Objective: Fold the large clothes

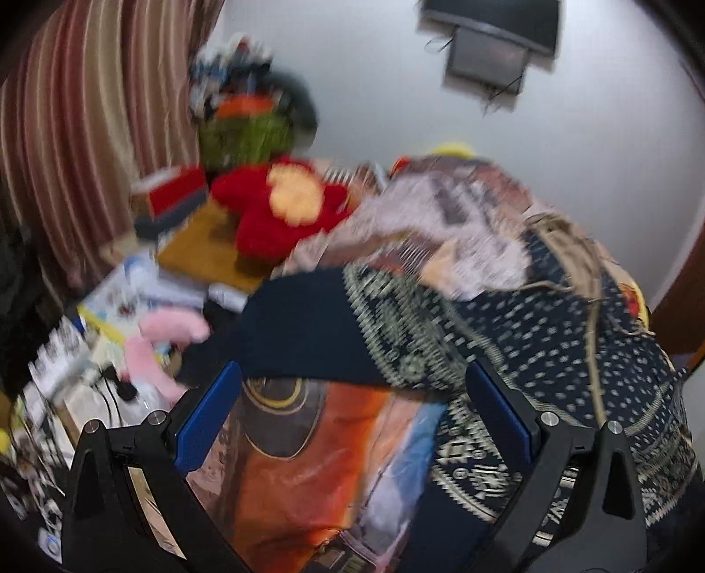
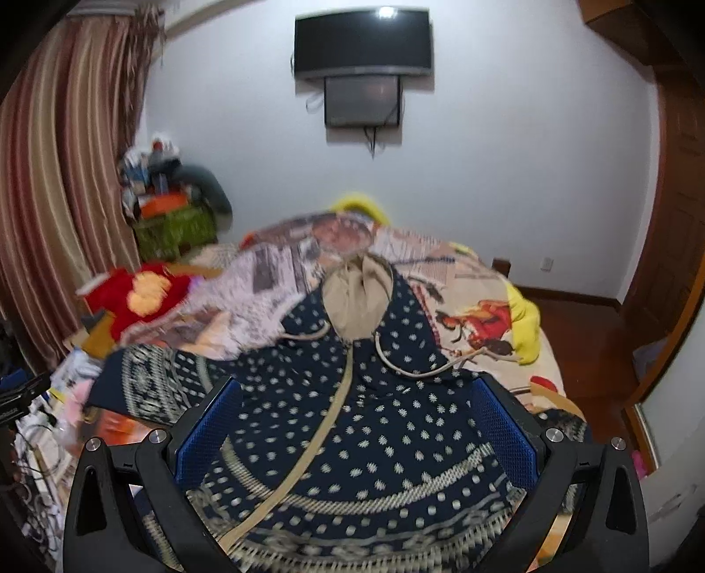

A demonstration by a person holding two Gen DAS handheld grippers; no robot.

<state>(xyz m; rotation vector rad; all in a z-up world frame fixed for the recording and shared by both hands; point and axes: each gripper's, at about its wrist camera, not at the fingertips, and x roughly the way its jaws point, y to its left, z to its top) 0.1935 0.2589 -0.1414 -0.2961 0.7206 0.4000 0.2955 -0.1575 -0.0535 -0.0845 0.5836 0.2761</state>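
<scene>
A large navy hooded garment [image 2: 374, 423] with white dots, patterned bands, a beige hood lining [image 2: 359, 299] and beige drawstrings lies spread on the bed. Its left sleeve [image 1: 317, 330] lies folded across toward the left in the left wrist view, and its dotted body [image 1: 551, 344] fills the right there. My left gripper [image 1: 352, 388] is open, hovering over the sleeve edge and the printed bedsheet [image 1: 308, 463]. My right gripper [image 2: 361, 396] is open above the garment's front, holding nothing.
A crumpled printed blanket [image 2: 273, 282] lies behind the garment. A red plush toy [image 1: 282, 211], a pink plush [image 1: 158, 344] and clutter sit at the bed's left side. Striped curtains [image 2: 57, 185] hang left. A TV [image 2: 361, 42] hangs on the wall. A yellow cloth [image 2: 524, 321] lies right.
</scene>
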